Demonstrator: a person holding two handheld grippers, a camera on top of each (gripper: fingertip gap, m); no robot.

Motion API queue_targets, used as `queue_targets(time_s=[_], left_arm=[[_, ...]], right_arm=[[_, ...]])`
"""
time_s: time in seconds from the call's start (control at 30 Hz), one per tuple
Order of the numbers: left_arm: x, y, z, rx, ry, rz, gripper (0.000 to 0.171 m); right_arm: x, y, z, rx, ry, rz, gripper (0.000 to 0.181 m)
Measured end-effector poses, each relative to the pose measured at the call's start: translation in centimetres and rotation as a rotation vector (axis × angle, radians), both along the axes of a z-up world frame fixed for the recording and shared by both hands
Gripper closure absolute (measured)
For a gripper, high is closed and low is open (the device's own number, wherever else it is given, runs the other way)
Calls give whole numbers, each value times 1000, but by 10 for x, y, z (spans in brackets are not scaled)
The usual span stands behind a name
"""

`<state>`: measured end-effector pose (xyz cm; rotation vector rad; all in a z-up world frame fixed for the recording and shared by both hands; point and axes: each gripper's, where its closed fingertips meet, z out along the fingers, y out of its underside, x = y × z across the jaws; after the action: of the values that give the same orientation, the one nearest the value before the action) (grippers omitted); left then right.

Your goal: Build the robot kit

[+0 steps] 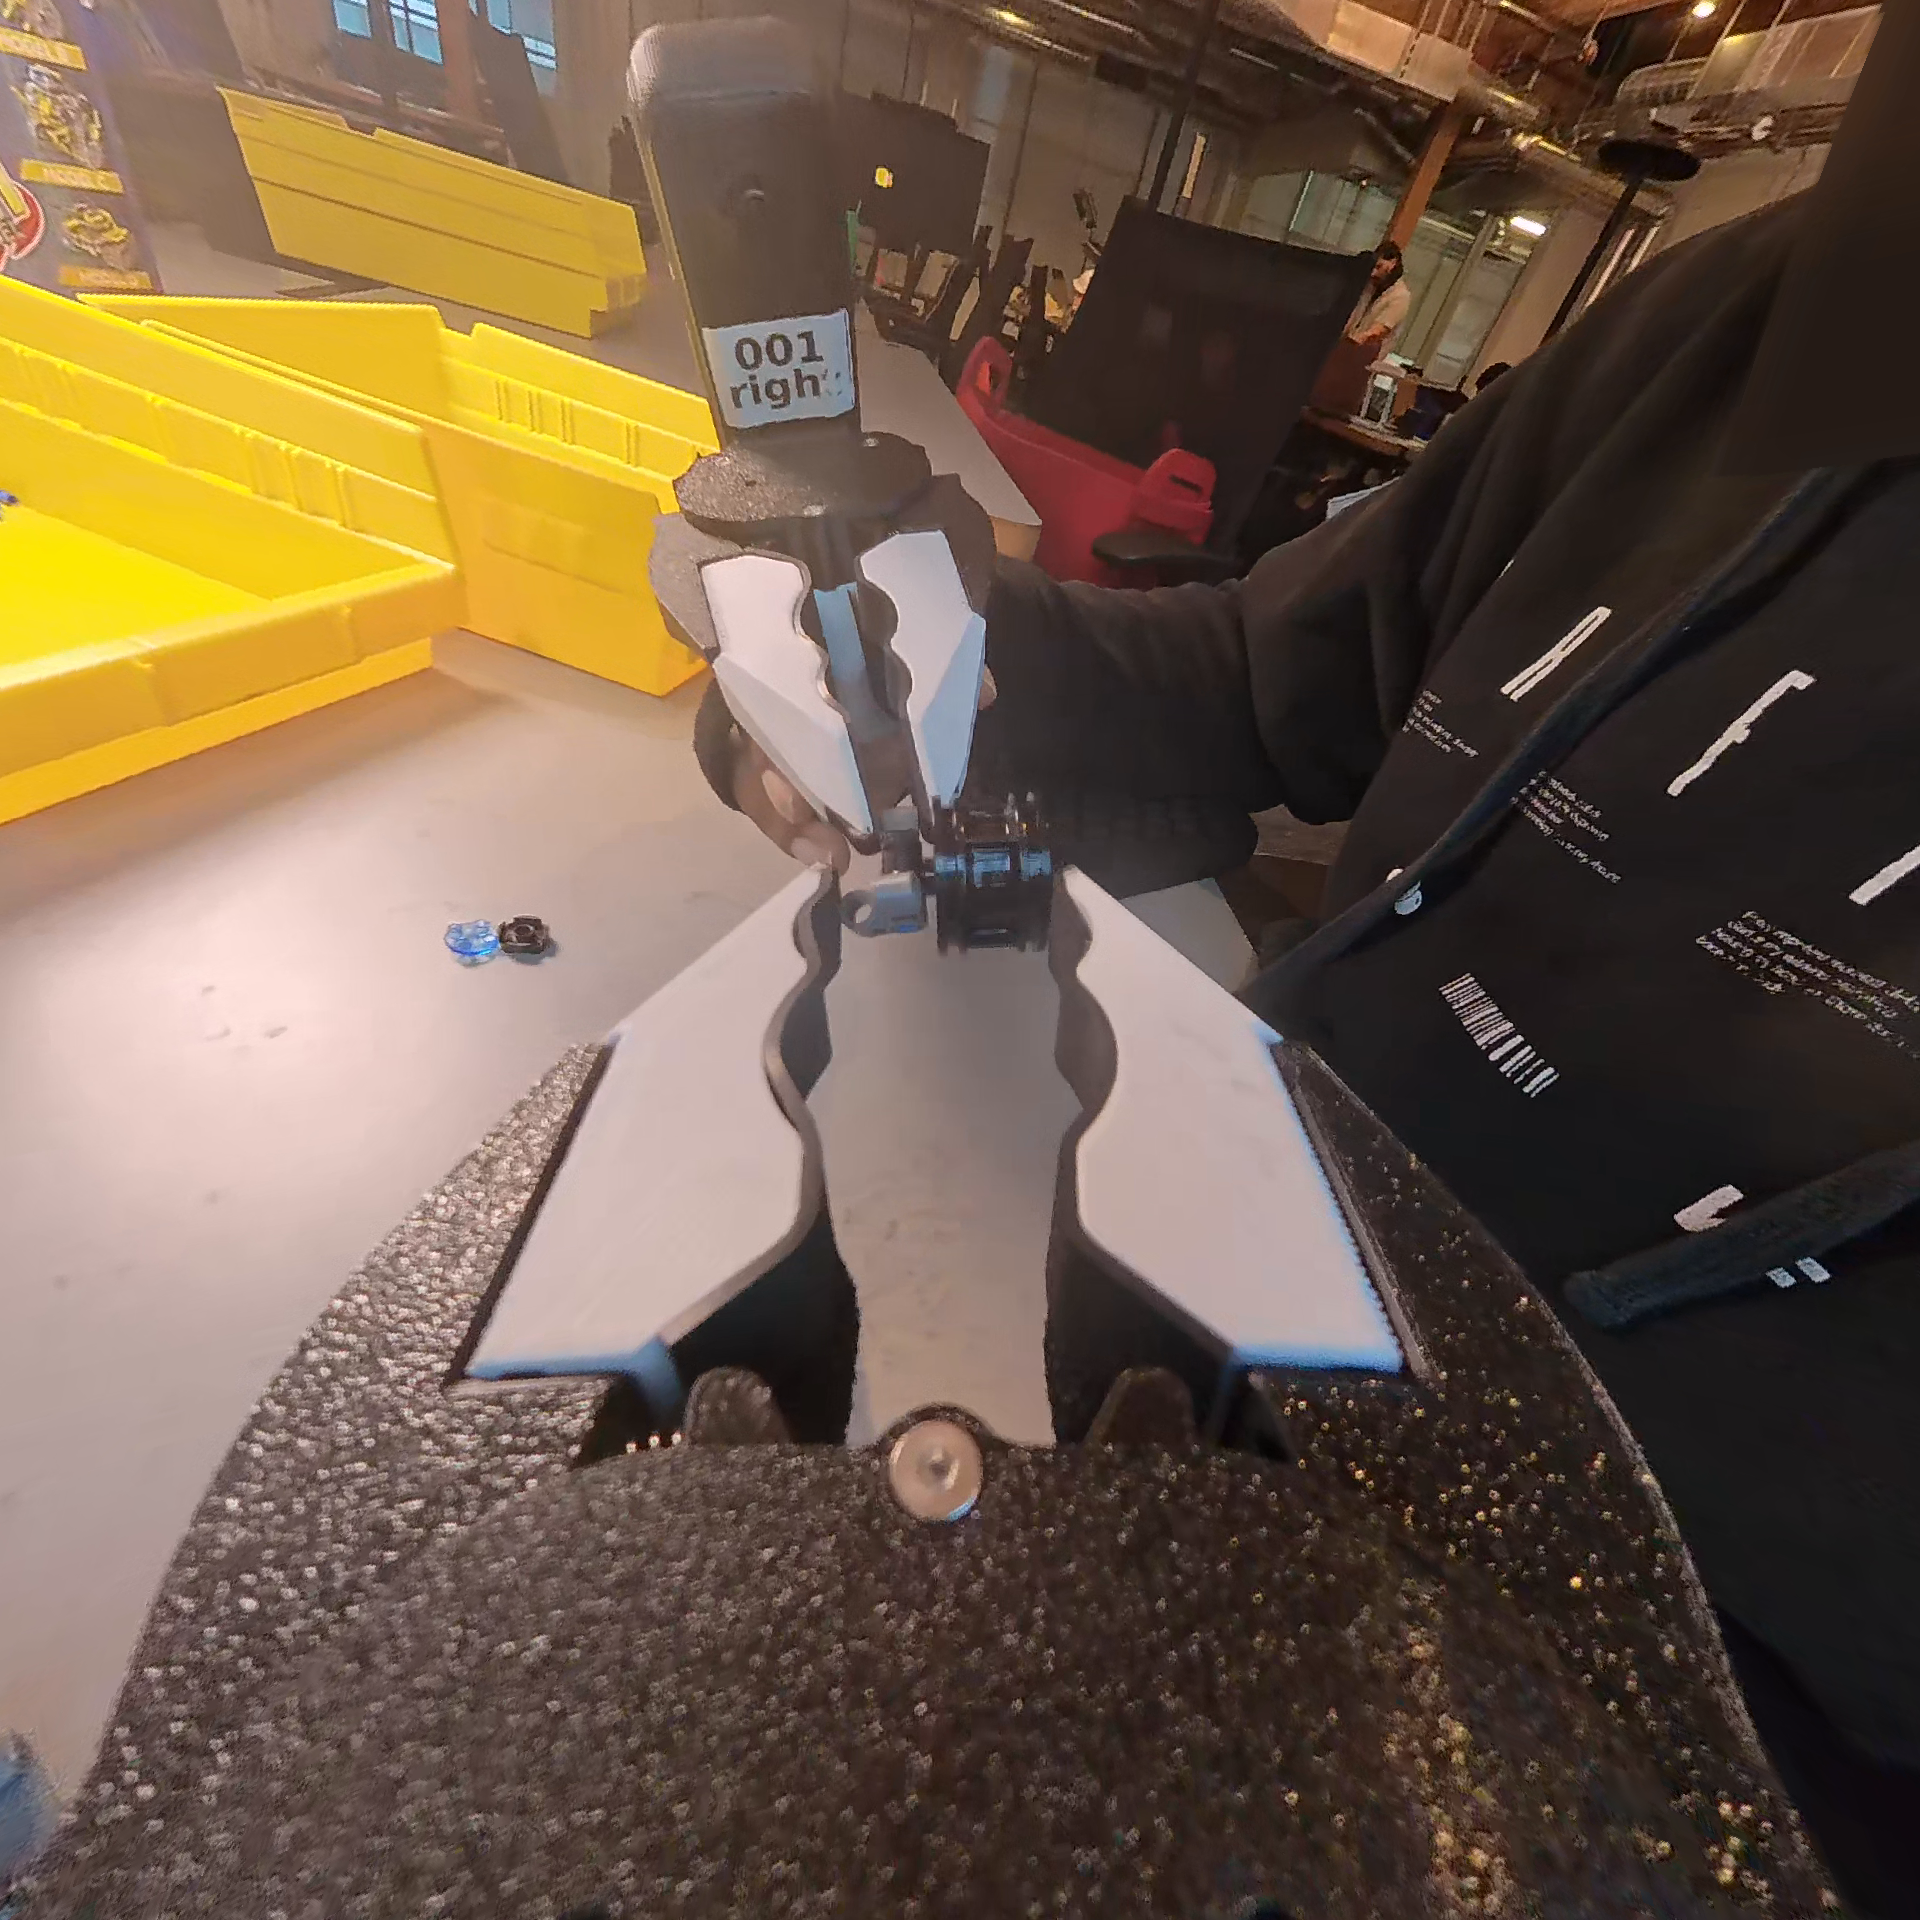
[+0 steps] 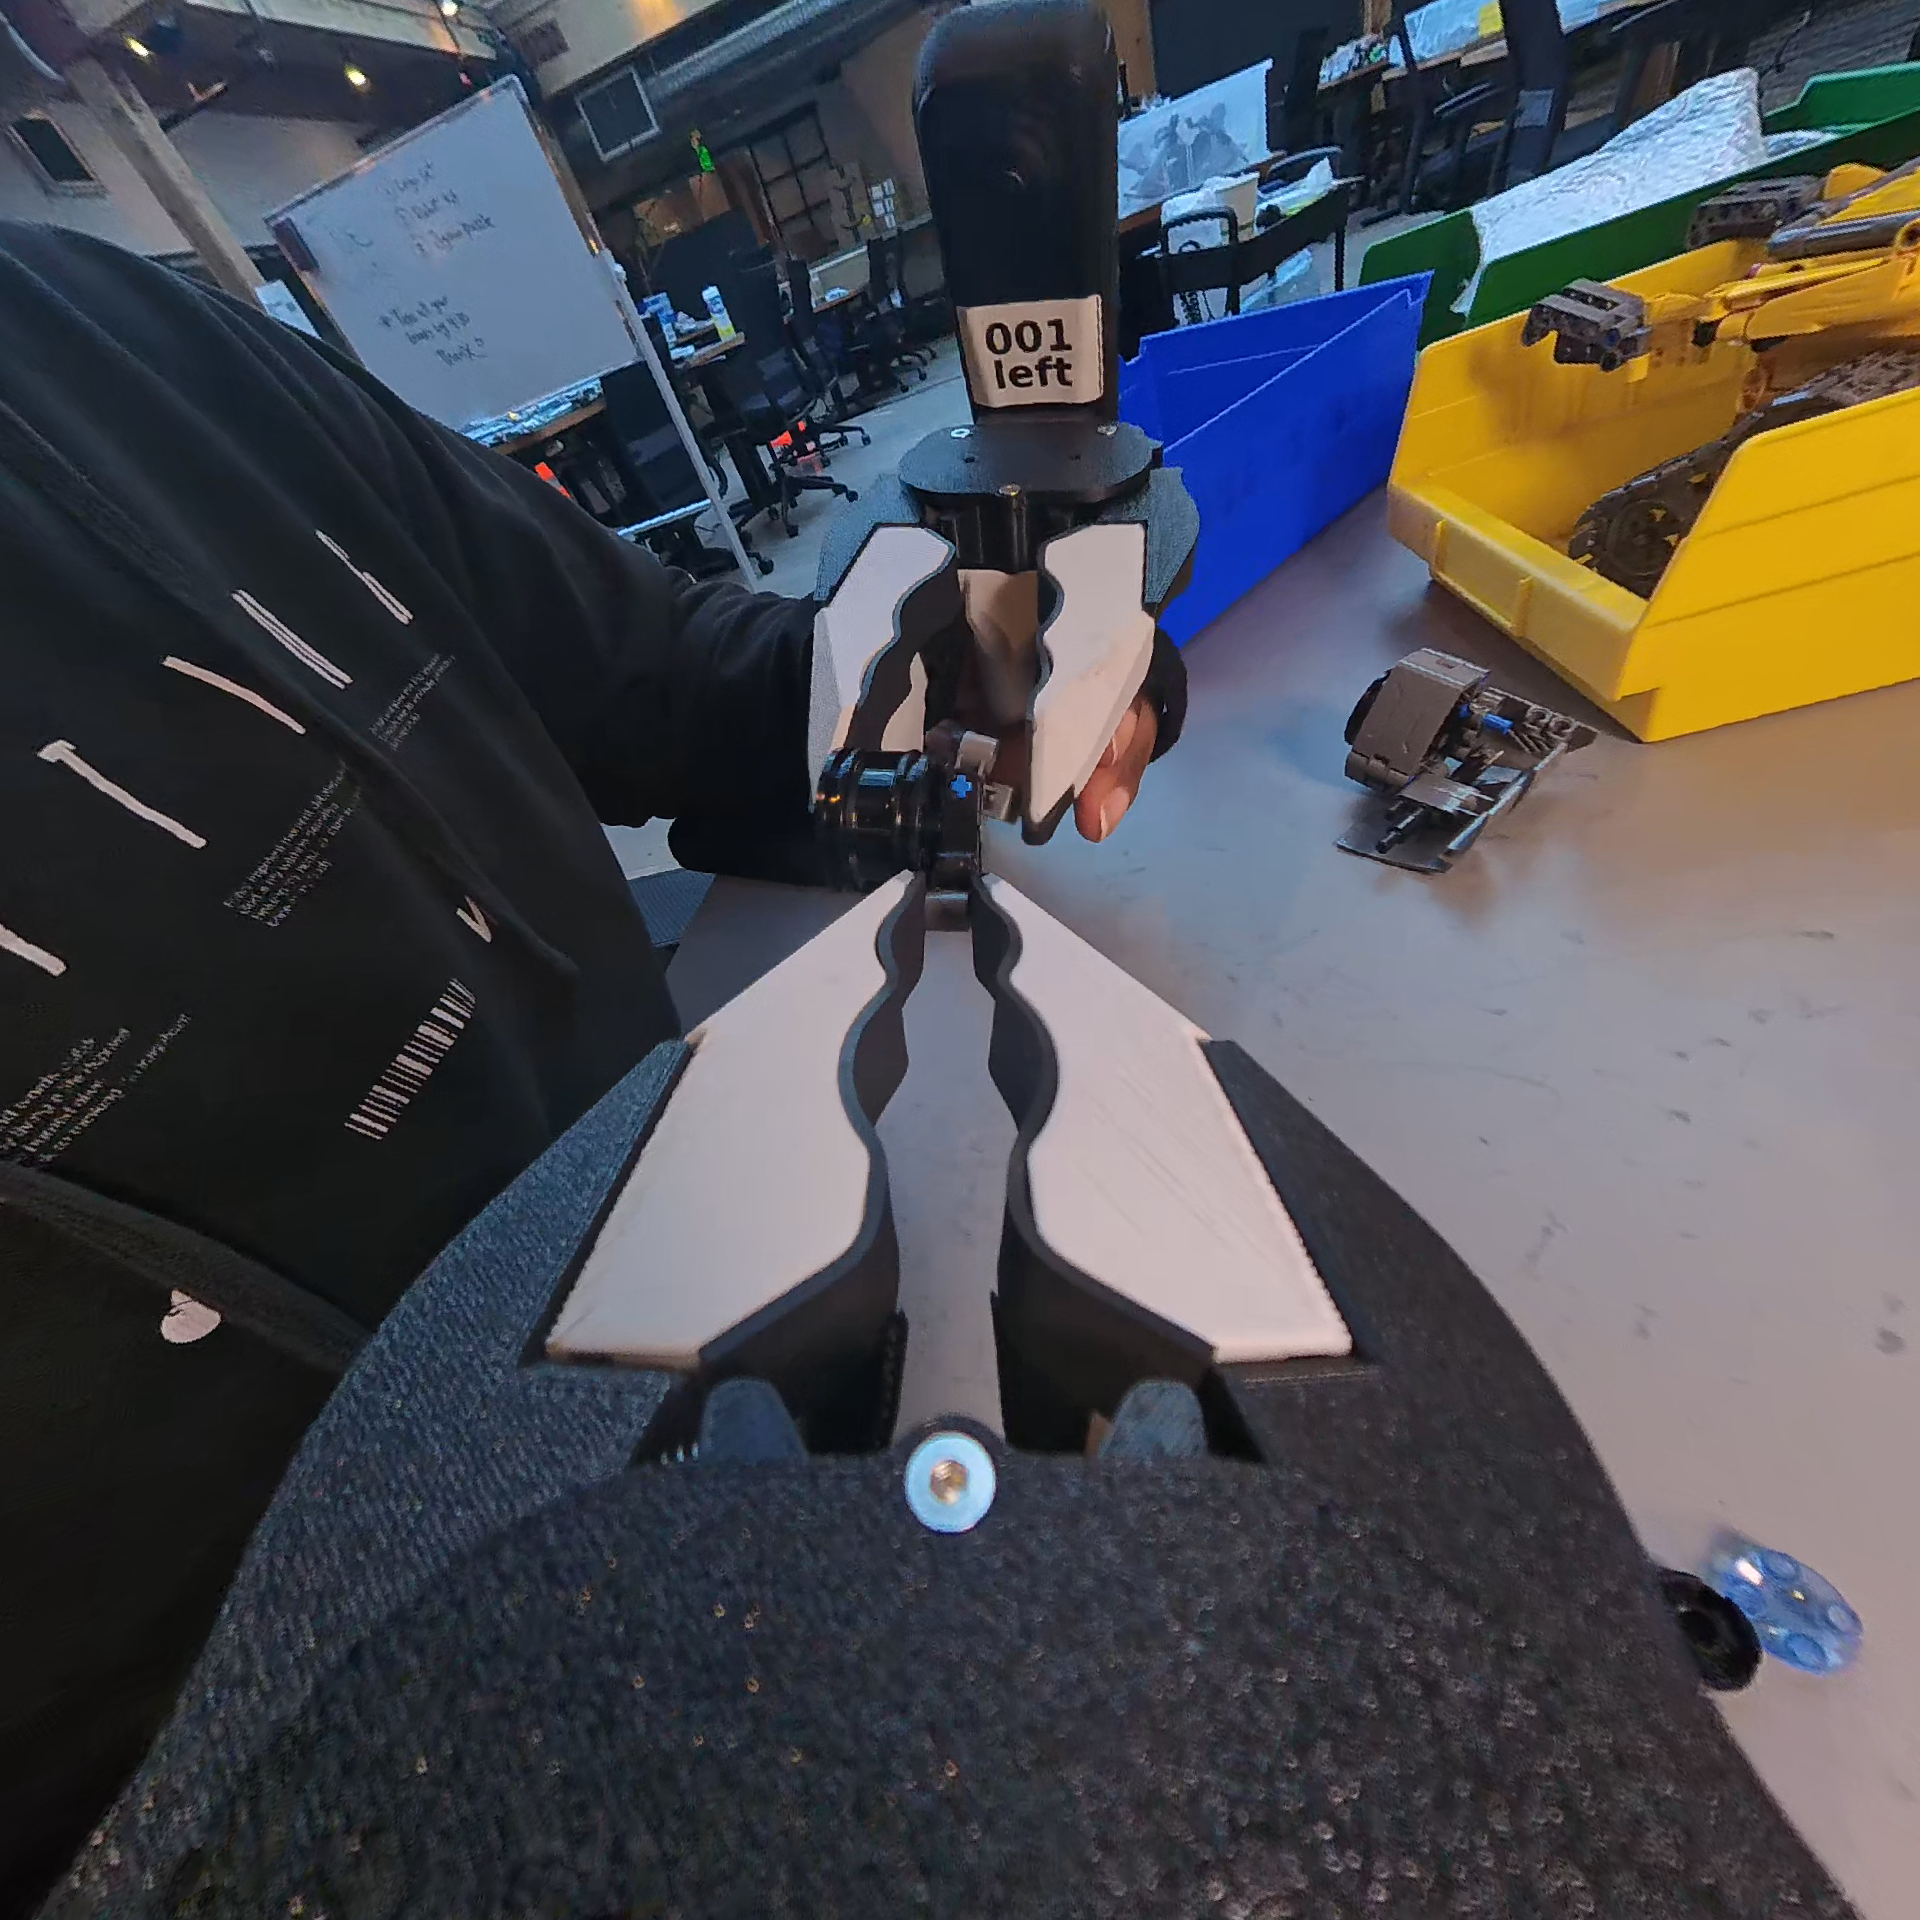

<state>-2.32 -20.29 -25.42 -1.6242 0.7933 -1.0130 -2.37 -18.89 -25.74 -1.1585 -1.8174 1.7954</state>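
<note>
Above the grey tabletop (image 2: pixel 1455 1091), two hand-held grippers are meeting tip to tip over a small black and grey toy part (image 1: pixel 961 878). The right hand-held gripper (image 2: pixel 948 883) is pinching its grey end. The left hand-held gripper (image 1: pixel 940 888) is sitting apart around its black wheel; contact is unclear. A yellow bin (image 2: pixel 1714 582) is standing well beyond the part.

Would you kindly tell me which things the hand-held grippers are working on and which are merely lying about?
In hand: black-and-grey brick assembly; right hand-held gripper shut on its grey end; left hand-held gripper, fingers either side of it.

Lying about: clear blue round piece; small black piece; grey part-built model; yellow bin; blue bin.
</note>
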Motion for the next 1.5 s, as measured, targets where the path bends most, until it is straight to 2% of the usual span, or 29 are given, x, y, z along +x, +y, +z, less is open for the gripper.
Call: queue_targets(time_s=[0.47, 1.5], left_arm=[[-6, 6, 5, 39, 2, 53, 133], [-2, 3, 4, 40, 9, 37, 133]], right_arm=[[-2, 4, 0, -6, -5, -23, 173], [1, 1, 1, 3, 7, 0, 173]])
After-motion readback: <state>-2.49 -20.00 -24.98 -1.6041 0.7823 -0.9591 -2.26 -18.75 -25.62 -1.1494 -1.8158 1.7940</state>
